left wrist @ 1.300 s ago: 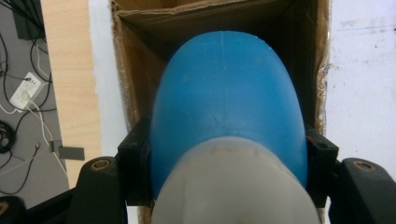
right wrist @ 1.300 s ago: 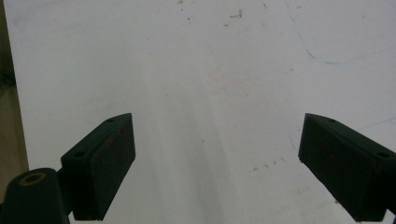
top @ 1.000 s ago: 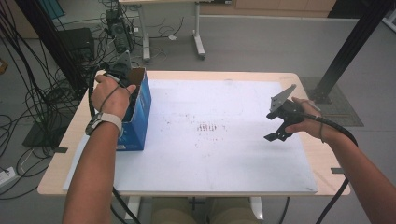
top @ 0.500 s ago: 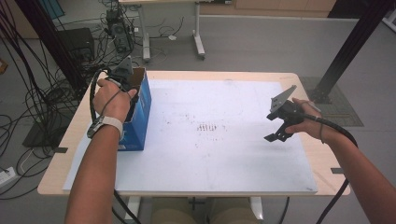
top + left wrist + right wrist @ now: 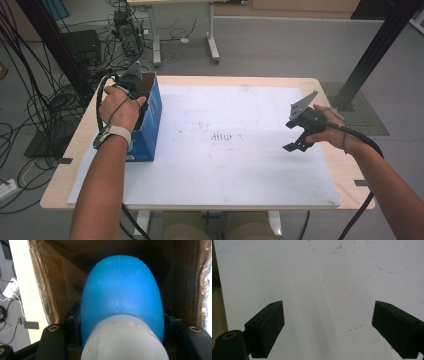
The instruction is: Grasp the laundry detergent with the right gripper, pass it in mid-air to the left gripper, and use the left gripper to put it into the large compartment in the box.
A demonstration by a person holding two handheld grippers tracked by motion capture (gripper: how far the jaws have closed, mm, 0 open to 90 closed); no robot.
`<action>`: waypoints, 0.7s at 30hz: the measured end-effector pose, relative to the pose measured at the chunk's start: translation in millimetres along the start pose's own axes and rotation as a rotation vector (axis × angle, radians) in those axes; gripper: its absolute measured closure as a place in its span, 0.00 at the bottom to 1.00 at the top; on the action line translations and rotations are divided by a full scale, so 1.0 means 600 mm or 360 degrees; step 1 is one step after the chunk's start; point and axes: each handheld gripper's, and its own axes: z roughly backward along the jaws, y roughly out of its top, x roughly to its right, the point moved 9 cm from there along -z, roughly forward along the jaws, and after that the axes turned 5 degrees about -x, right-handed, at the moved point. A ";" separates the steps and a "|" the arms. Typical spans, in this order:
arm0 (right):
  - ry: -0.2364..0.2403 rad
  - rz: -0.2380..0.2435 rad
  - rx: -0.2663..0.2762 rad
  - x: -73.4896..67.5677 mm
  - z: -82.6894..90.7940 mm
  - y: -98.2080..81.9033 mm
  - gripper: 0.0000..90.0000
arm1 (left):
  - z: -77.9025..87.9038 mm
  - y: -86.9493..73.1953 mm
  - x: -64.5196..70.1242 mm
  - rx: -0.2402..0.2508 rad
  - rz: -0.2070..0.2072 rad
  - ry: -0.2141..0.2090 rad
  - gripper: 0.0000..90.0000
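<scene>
L gripper (image 5: 120, 345) clamped on blue-white bottle (image 5: 121, 297), inside cardboard box (image 5: 150, 117) at table's left edge. Lift straight, avoid box walls. R gripper (image 5: 327, 332) wide, empty, over white mat (image 5: 240, 150); keep clear.

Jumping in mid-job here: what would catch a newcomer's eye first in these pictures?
First, the blue and white rounded object gripped by the left gripper, down inside the brown interior of the open blue box at the table's left edge. Next, the right gripper hangs open over the white sheet on the table's right side, nothing between its jaws. Dark specks mark the sheet's middle.
</scene>
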 end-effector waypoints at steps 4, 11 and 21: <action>0.0002 0.0002 -0.0003 0.000 -0.003 -0.001 0.12 | 0.000 0.000 -0.001 -0.0006 0.0001 -0.0004 0.41; 0.0004 0.0005 -0.0005 -0.001 -0.003 0.000 0.12 | 0.000 0.000 0.000 -0.0008 -0.0006 -0.0001 0.41; 0.0000 0.0002 -0.0007 -0.002 -0.001 0.000 0.12 | 0.000 0.000 -0.001 -0.0009 -0.0011 -0.0004 0.41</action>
